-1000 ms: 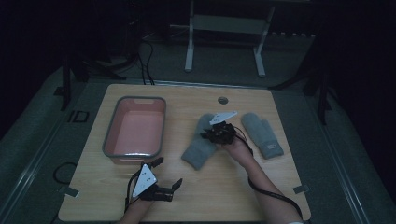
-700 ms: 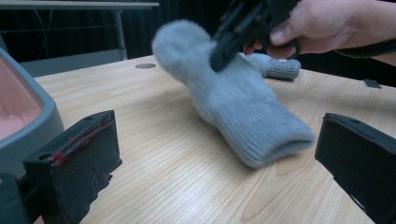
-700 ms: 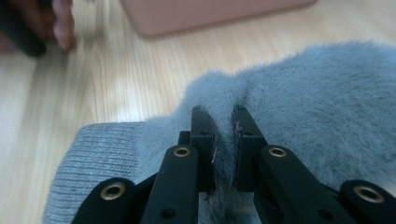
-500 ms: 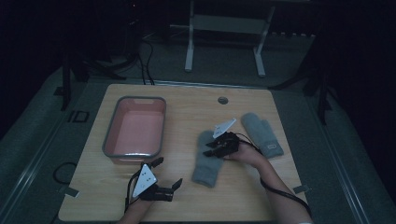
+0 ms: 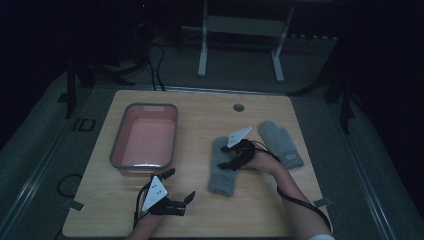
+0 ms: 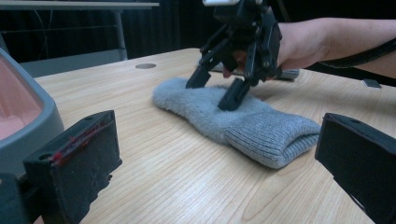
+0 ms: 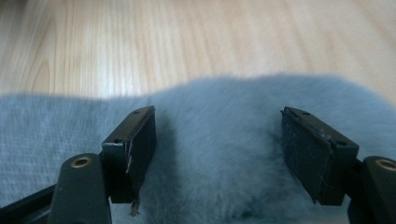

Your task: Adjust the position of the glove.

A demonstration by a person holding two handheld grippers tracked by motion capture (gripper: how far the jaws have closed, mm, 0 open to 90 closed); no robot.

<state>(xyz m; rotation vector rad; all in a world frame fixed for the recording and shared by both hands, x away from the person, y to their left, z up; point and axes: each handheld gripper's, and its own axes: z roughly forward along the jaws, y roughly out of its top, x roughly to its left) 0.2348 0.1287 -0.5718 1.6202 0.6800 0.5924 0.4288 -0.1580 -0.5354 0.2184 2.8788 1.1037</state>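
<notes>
— Where's the mitten (image 5: 221, 167)?
— Lower centre-right of the high view, flat on the table (image 5: 200, 115), cuff toward the bottom edge.
— And the right gripper (image 5: 235, 159)?
— Jaws spread wide, tips pressing on the fuzzy end, nothing clamped.
— The left gripper (image 5: 181, 193)?
— Bottom of frame, jaws apart, empty, below the tub (image 5: 118, 145).

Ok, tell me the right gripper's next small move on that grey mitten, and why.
Probably close the right gripper. Its jaws stand open and press down on the near grey mitten, with fabric between them in the right gripper view, so closing should pinch it for a lift. The left gripper sits open, apart from it.
</notes>
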